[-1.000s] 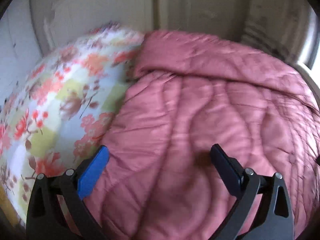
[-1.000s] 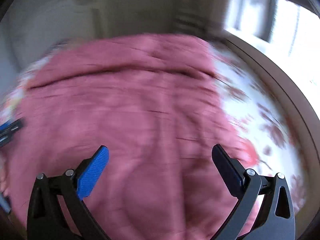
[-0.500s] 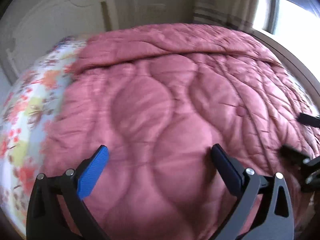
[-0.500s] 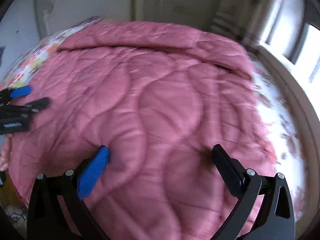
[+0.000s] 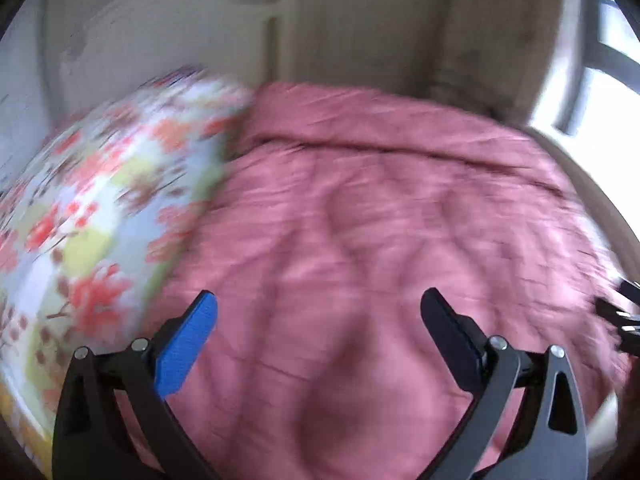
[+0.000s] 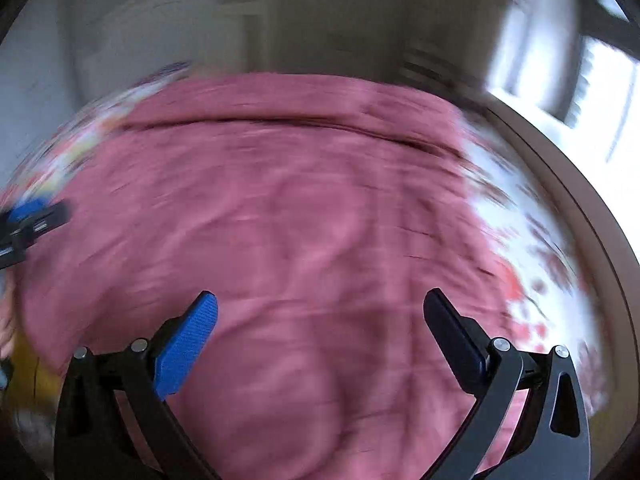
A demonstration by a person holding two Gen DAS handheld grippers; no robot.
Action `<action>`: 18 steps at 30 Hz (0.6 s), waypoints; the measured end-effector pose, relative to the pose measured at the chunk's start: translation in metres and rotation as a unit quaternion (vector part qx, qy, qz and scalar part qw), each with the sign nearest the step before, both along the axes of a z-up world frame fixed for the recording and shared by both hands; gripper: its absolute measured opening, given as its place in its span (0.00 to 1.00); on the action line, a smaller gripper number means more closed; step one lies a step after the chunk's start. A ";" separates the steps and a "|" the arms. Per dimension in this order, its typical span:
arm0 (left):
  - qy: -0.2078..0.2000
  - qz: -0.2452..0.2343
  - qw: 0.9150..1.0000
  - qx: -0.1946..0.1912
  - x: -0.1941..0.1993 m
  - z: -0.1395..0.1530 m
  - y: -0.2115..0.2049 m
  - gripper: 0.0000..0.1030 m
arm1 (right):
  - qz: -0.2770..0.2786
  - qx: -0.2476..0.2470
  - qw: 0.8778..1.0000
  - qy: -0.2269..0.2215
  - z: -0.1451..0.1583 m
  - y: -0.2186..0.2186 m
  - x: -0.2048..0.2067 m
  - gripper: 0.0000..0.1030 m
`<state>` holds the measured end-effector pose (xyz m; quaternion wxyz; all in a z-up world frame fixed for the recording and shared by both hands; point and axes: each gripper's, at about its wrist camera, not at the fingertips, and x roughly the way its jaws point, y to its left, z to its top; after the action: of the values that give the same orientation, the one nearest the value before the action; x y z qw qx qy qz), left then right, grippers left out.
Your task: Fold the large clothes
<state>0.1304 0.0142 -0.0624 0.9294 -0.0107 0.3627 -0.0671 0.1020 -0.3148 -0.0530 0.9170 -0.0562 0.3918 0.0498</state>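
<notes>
Both views motion-blurred. Pink quilted comforter (image 5: 360,248) lies spread over the bed, covering most of the floral sheet (image 5: 92,216); far edge is turned back in a fold near the headboard (image 5: 168,40). Sheet shows bare on the left side and again on the right (image 6: 532,248). Left gripper (image 5: 318,320) hovers above the comforter, fingers spread wide, nothing between them. Right gripper (image 6: 320,320) same: fingers apart, empty, over the near middle of the comforter. Bright window (image 6: 600,80) on the right.

Both wrist views look down, close, sharing the pink quilt (image 5: 360,240).
</notes>
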 end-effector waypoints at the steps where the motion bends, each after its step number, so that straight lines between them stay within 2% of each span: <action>1: -0.013 -0.028 0.999 0.012 -0.011 0.003 -0.016 0.98 | 0.030 -0.011 0.999 0.007 -0.005 0.016 -0.003 0.96; 3: -0.020 -0.061 0.996 0.057 -0.022 0.000 -0.044 0.98 | 0.053 -0.034 0.998 0.032 -0.022 0.034 -0.001 0.96; 4: -0.016 -0.075 0.994 0.083 -0.025 -0.006 -0.056 0.98 | 0.049 -0.019 0.998 0.020 -0.026 0.034 -0.002 0.96; 6: 0.020 -0.088 0.988 0.128 -0.021 -0.032 -0.073 0.98 | 0.039 0.018 0.999 0.030 -0.031 0.025 0.001 0.96; 7: 0.023 -0.087 0.989 0.120 -0.021 -0.038 -0.071 0.98 | 0.040 0.016 0.999 0.031 -0.030 0.024 0.001 0.96; 8: 0.015 -0.083 0.993 0.088 -0.020 -0.040 -0.059 0.98 | 0.040 0.008 0.999 0.034 -0.028 0.023 0.001 0.96; 10: 0.031 -0.085 0.994 0.066 -0.016 -0.040 -0.048 0.98 | 0.031 -0.003 0.999 0.028 -0.021 0.016 -0.003 0.96; 13: 0.023 -0.048 0.997 0.061 -0.022 -0.026 -0.026 0.98 | -0.002 -0.006 1.000 0.011 -0.011 -0.010 -0.015 0.96; 16: 0.015 -0.010 0.999 0.051 -0.029 -0.022 0.006 0.98 | -0.058 -0.008 0.998 0.025 -0.023 -0.046 -0.020 0.96; 18: 0.024 0.036 0.997 0.071 -0.032 -0.032 0.035 0.98 | -0.075 0.051 0.996 0.027 -0.032 -0.073 -0.027 0.96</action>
<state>0.0984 0.0490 -0.0948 0.9207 0.0406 0.3880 -0.0071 0.0755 -0.3873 -0.0853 0.9088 0.0214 0.4167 0.0024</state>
